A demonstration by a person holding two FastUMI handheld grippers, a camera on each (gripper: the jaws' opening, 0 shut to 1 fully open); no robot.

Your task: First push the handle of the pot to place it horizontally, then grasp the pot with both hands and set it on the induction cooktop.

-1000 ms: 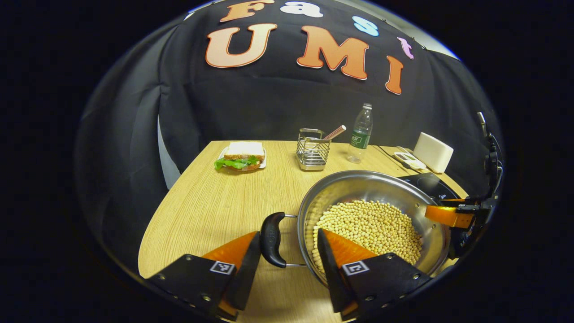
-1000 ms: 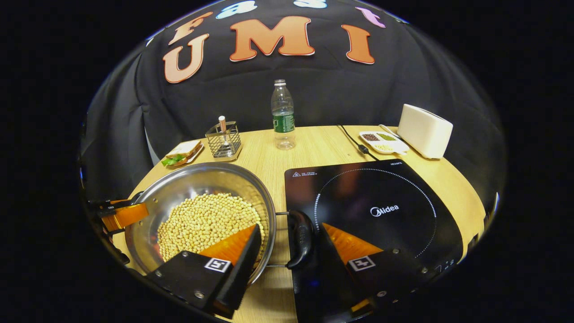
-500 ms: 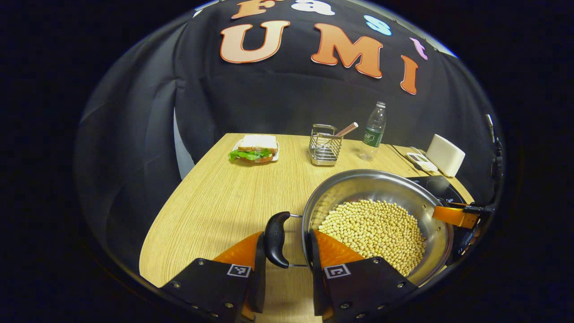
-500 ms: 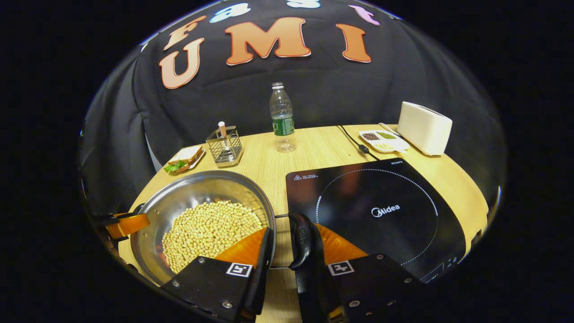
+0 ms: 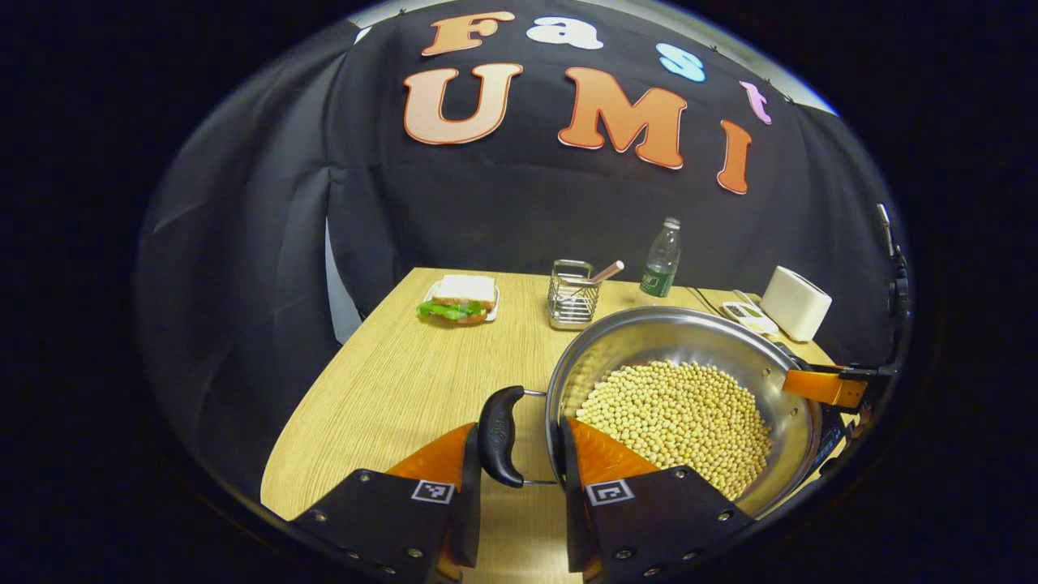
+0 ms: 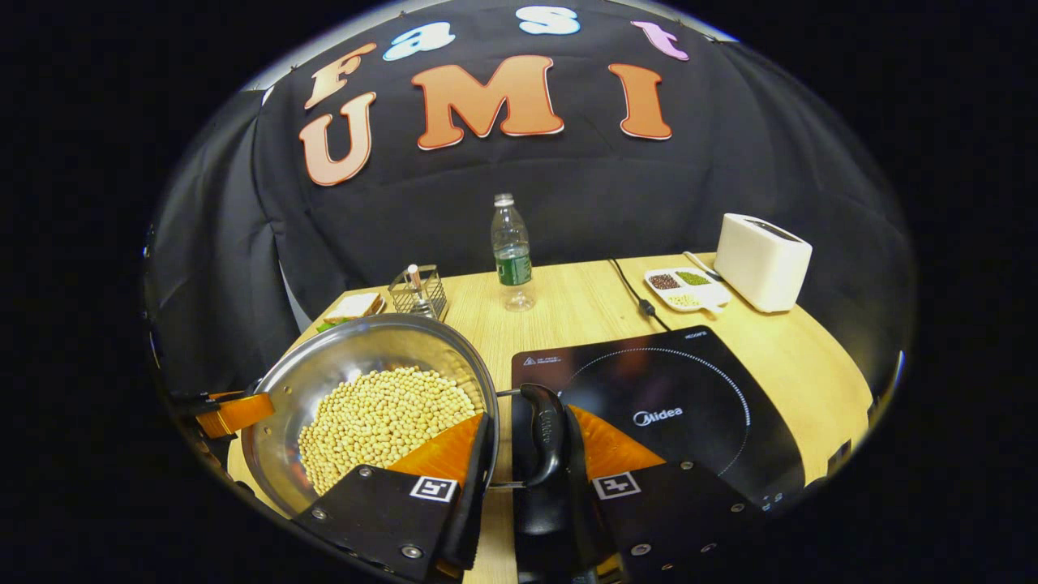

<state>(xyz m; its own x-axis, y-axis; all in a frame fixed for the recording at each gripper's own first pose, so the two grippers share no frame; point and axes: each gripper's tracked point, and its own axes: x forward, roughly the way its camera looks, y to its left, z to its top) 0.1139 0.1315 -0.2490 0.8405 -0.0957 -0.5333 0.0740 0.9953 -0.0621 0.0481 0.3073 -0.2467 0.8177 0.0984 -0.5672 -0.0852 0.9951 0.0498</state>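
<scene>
In the left gripper view, we judge the handle-pushing step done and the two-handed grasp in hand: the round stainless-steel pot (image 5: 685, 405), filled with pale yellow beans (image 5: 677, 418), sits at the near right of the light wooden table (image 5: 389, 381), and what comes next is a level, matched lift and a carry to the right. Our left gripper (image 5: 519, 474) has its fingers drawn close about the pot's black loop handle (image 5: 499, 434), one outside the loop and one at the pot's wall; they seem to clamp the handle, though actual contact on both sides is hard to confirm. Across the pot, the other gripper's finger (image 5: 815, 387) reaches over the far rim. Farther back stand a sandwich on a small plate (image 5: 456, 297), a wire utensil caddy (image 5: 572, 296), a clear plastic bottle (image 5: 662, 259) and a white toaster (image 5: 796, 302).

In the right gripper view, the pot (image 6: 373, 397) lies just beside the flat black induction cooktop (image 6: 673, 405), not yet on it. Our right gripper (image 6: 527, 462) is closed narrowly on the second black loop handle (image 6: 543, 434), which hangs over the cooktop's near left edge. We judge the lift must stay even, since loose beans would roll or spill with any tilt, and the pot must clear the cooktop's edge before being centred on the marked ring.
</scene>
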